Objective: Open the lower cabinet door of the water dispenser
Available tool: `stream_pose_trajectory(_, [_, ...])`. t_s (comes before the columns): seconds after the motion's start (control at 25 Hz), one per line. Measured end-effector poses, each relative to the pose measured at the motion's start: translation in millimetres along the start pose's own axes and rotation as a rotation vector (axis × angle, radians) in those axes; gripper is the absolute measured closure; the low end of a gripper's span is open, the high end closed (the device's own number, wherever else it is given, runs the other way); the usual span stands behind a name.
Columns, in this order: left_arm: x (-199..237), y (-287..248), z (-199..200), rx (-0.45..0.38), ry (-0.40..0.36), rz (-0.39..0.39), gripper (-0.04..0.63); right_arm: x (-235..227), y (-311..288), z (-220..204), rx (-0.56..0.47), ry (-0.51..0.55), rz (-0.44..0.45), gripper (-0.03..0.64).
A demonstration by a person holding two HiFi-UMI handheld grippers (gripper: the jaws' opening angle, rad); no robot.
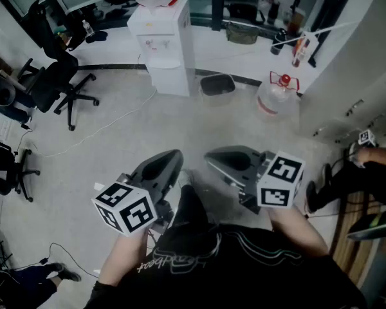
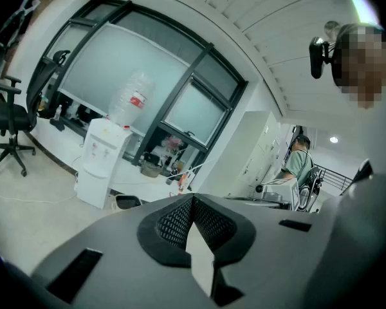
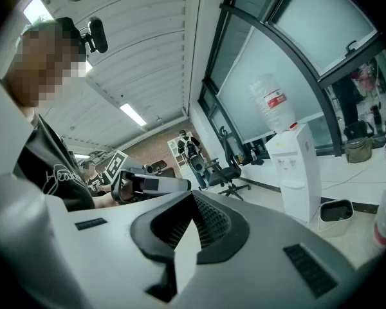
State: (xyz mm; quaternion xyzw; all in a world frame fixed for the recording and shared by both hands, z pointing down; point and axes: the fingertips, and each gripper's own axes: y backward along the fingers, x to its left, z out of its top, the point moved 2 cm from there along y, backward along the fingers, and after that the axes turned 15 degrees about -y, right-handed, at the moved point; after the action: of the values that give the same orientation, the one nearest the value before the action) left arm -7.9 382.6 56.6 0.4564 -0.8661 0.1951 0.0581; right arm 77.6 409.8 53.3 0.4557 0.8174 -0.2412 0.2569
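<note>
The white water dispenser (image 1: 162, 44) stands at the far side of the floor with a bottle on top; its lower cabinet door (image 1: 170, 80) is closed. Both grippers are held close to the person's body, far short of it. My left gripper (image 1: 174, 154) is shut with nothing between its jaws, and my right gripper (image 1: 211, 156) beside it is shut and empty too. In the left gripper view the dispenser (image 2: 98, 163) is small at the left, beyond the closed jaw tips (image 2: 193, 198). In the right gripper view it (image 3: 299, 172) stands at the right.
A dark bin (image 1: 217, 84) sits on the floor just right of the dispenser, and a water jug with a red cap (image 1: 278, 95) further right. Black office chairs (image 1: 58, 76) stand at the left, with a cable across the floor. A person's legs (image 1: 347, 182) show at the right edge.
</note>
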Motion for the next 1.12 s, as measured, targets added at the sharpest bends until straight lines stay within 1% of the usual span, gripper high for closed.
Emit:
stream_pose_trajectory(0.28, [24.4,-15.5,-6.7,0.019,0.018,-0.013,0.595,-19.2,-18.9,4.7,0.0,-0.016,-0.01,0.604])
stream_pose_trajectory(0.52, [63.5,-41.4,-13.7,0.055,0.039,-0.035,0.595,-58.0,-47.4,14.4,0.006,-0.062,-0.03,0.604])
stream_pose_trajectory(0.64, [95.3,-55.3,-16.5,0.076,0.054,-0.04,0.595,-80.8,-71.0,22.4,0.012,-0.074,-0.034,0.604])
stream_pose_trajectory(0.8, [143.4,-75.0,-19.1,0.113,0.091,-0.047,0.595,-111.7,-106.3,38.2,0.037,-0.081,-0.028,0.604])
stream_pose_trajectory(0.96, [195.3,-100.2,-17.1,0.141,0.101,-0.043,0.595,-153.1,-141.5,58.1,0.051,-0.103,-0.051,0.604])
stream_pose_trajectory(1.12, [240.1,-129.1,-26.2,0.168,0.148,-0.041,0.595,-199.2,-173.8,66.5,0.09,-0.136,-0.085,0.604])
